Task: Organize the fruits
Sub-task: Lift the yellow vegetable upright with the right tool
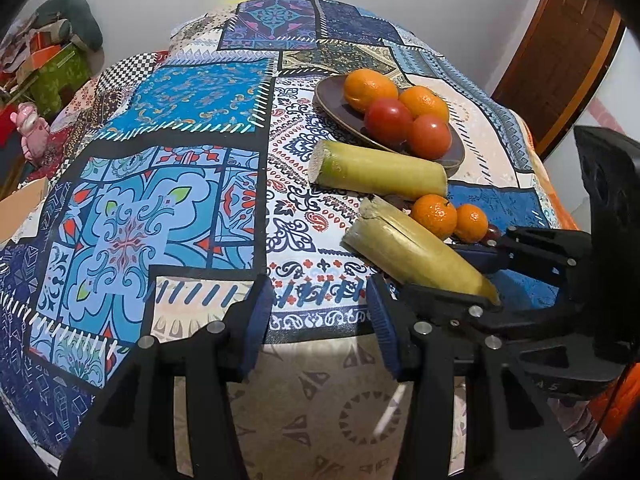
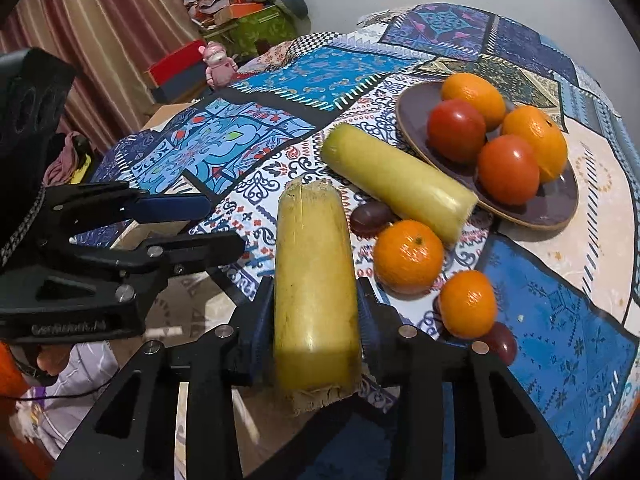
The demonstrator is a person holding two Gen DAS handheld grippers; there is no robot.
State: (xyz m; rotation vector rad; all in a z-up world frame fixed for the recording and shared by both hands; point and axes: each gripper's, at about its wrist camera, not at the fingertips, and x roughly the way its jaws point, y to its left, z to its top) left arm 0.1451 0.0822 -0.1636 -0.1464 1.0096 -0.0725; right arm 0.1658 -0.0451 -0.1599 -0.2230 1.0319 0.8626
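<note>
Four round fruits fill the brown plate (image 2: 532, 216); right tongs (image 2: 316, 320) grip a yellow-green cane segment (image 2: 314, 292), left tongs (image 1: 320, 312) gape empty, tangerines (image 2: 408, 256) wait.

— Setting? 
— Home, lived-in room: patchwork tablecloth (image 1: 192, 128), curtain (image 2: 100, 40), wooden door (image 1: 560, 48).
— Further evidence? 
— Pink toy (image 2: 218, 63), heaped boxes (image 2: 248, 20) by the wall.
</note>
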